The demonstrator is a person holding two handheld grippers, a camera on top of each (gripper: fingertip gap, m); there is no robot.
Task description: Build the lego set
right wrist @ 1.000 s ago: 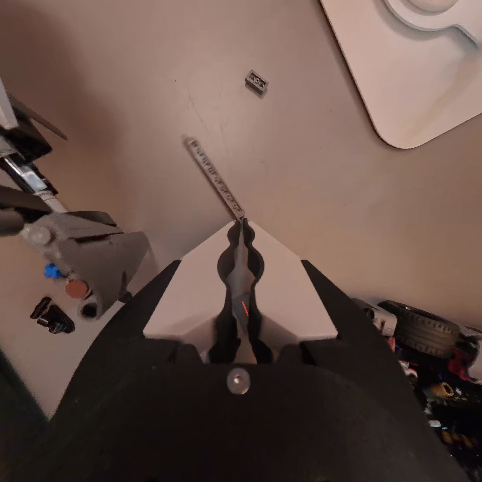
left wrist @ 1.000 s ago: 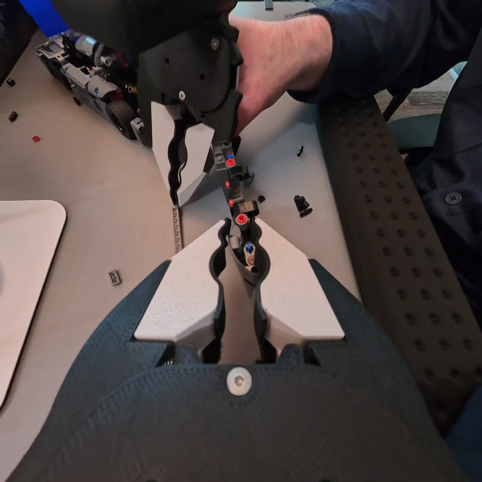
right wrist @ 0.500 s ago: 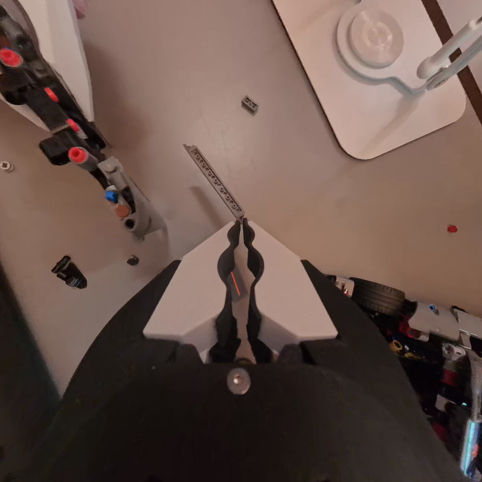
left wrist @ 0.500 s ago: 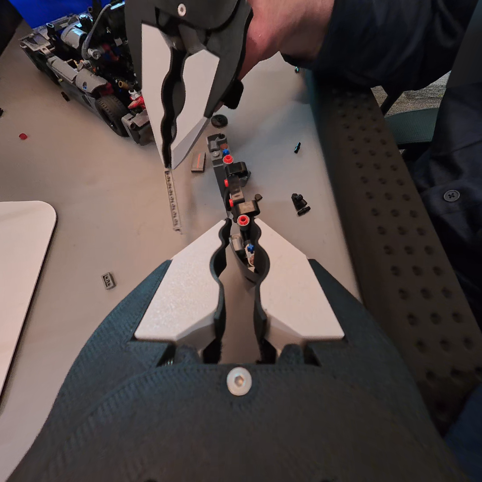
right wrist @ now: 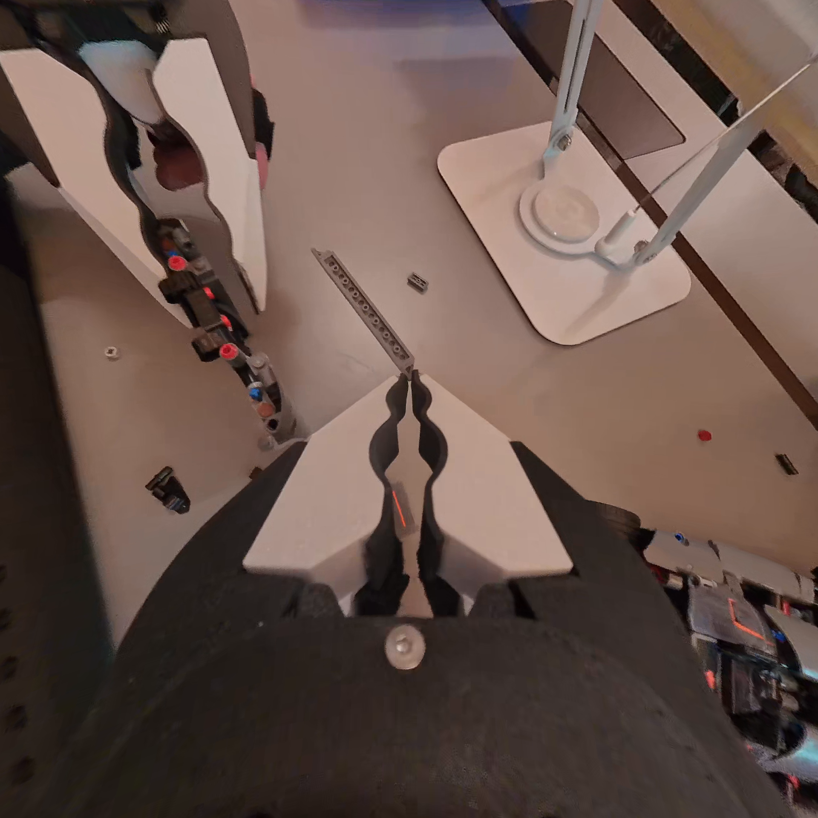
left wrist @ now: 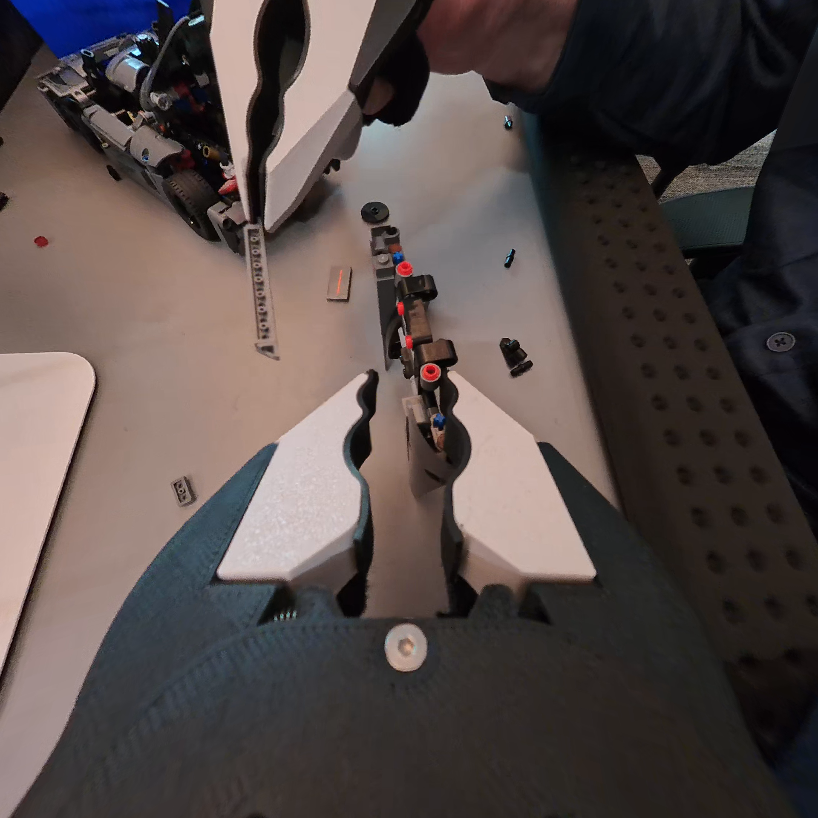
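Observation:
My left gripper (left wrist: 411,376) is open. The black and grey sub-assembly with red pins (left wrist: 414,327) lies between its jaws on the table, resting against the right finger (left wrist: 456,411); the left pad stands clear of it. My right gripper (right wrist: 409,376) is shut on the near end of a long grey holed beam (right wrist: 367,310) and holds it off the table. In the left wrist view the beam (left wrist: 261,292) hangs from the right gripper (left wrist: 254,219). The left gripper (right wrist: 221,316) and sub-assembly (right wrist: 208,310) also show in the right wrist view.
A grey tile with an orange line (left wrist: 339,284) lies beside the sub-assembly. The part-built lego car (left wrist: 146,128) stands at the back left. A white lamp base (right wrist: 566,248), a small grey plate (left wrist: 183,490), black pins (left wrist: 513,356), a black disc (left wrist: 375,211) and a red stud (left wrist: 40,241) are on the table. A dark perforated armrest (left wrist: 664,354) runs along the right. My right fingertips sit around 10 centimeters from my left ones. The small grey plate (left wrist: 183,490) is about equally far from each gripper, around 15 centimeters. Seen from the right wrist view (right wrist: 415,280) as well.
My left jaws have opened and let go of the sub-assembly, which stays on the table. My right gripper has risen with the grey beam in its fingertips.

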